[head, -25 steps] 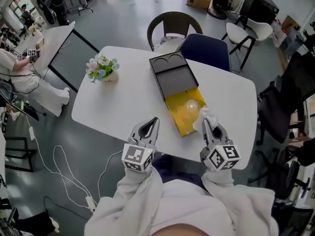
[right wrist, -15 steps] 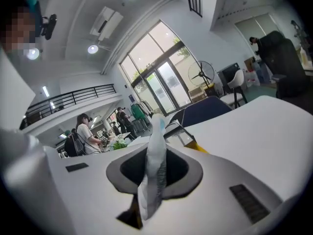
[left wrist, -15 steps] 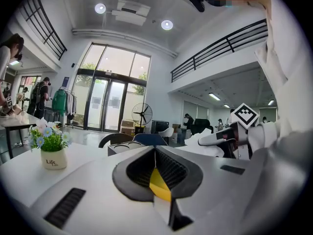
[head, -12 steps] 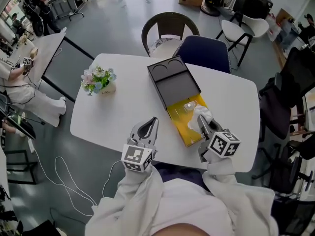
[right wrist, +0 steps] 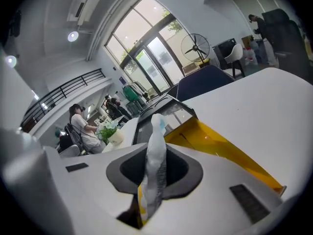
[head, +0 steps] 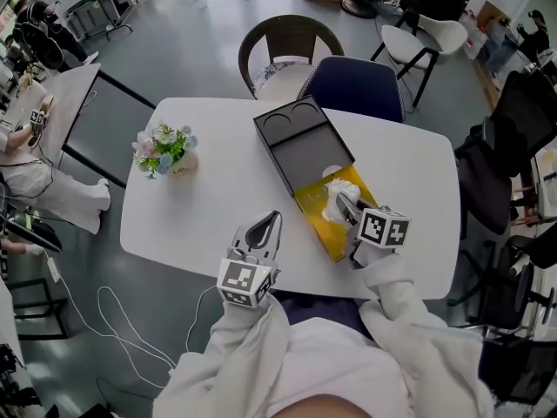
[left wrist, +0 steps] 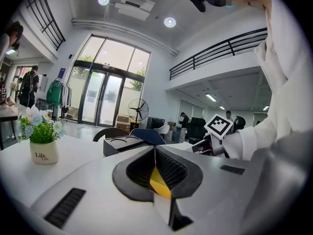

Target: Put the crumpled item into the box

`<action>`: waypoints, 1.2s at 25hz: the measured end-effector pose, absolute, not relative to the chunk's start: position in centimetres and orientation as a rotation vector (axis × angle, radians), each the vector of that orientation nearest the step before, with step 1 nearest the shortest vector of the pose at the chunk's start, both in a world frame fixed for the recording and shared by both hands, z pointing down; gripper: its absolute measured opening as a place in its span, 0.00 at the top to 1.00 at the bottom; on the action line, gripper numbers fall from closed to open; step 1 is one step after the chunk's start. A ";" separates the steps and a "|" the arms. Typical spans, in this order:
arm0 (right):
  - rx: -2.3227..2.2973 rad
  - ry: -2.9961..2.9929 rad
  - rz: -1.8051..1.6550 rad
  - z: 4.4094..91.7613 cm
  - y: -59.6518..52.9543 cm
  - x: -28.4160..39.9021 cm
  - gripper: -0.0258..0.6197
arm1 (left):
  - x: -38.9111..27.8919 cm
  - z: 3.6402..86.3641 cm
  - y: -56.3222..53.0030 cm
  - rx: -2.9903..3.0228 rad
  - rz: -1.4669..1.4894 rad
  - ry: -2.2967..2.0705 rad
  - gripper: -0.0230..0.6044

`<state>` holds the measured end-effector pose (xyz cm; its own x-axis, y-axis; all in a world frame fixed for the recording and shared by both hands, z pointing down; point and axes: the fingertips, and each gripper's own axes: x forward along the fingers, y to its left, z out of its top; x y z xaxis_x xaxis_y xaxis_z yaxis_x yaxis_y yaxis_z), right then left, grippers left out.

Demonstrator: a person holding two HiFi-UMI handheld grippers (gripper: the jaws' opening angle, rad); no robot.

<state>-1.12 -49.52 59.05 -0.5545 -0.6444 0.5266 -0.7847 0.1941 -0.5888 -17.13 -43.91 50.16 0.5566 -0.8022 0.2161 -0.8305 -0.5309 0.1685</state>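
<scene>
The head view shows the whole white table (head: 218, 200): the right gripper (head: 345, 205) is at centre right, over the open yellow tray (head: 311, 200) that slides out of the dark box (head: 300, 144); the white crumpled item (head: 336, 193) sits at its tip, over the tray, though whether it touches the tray floor cannot be told; the left gripper (head: 266, 230) hangs at the lower centre near the table's near edge, away from the box. Only the right gripper view shows the grip itself: the jaws are pressed on the crumpled item (right wrist: 155, 166), which stands up between them as a thin strip, with the yellow tray just beyond. Only the left gripper view shows that its jaws meet with nothing between them, and it catches the flower pot (left wrist: 43, 150) at the left edge. Against the frame from a second ago, the right gripper has moved up and left from the tray's near end to over its middle, and its marker cube has rolled; the left gripper keeps much the same place.
</scene>
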 end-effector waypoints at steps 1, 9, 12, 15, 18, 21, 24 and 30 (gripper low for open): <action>1.369 -2.290 1.278 59.4 -49.6 -1.6 0.85 | -17.2 50.3 -43.9 2.539 0.162 -1.357 0.93; 1.300 -2.195 1.389 62.1 -50.6 -2.9 0.86 | -17.6 50.9 -44.0 2.505 0.167 -1.354 0.93; 1.272 -2.150 1.451 63.6 -50.9 -3.0 0.86 | -18.1 51.2 -44.0 2.486 0.174 -1.366 0.93; 1.259 -2.090 1.471 65.1 -50.9 -2.7 0.86 | -18.3 51.5 -44.0 2.473 0.175 -1.377 0.93; 1.265 -2.050 1.459 65.8 -50.8 -2.2 0.85 | -18.3 51.5 -44.0 2.471 0.178 -1.374 0.93; 1.276 -2.016 1.455 66.1 -51.0 -2.1 0.85 | -18.0 51.6 -44.1 2.473 0.172 -1.357 0.93; 1.278 -1.989 1.430 66.4 -50.9 -1.9 0.85 | -17.6 51.4 -44.1 2.482 0.170 -1.347 0.93; 1.293 -1.924 1.417 67.0 -51.0 -1.3 0.84 | -17.6 51.5 -43.8 2.484 0.171 -1.346 0.93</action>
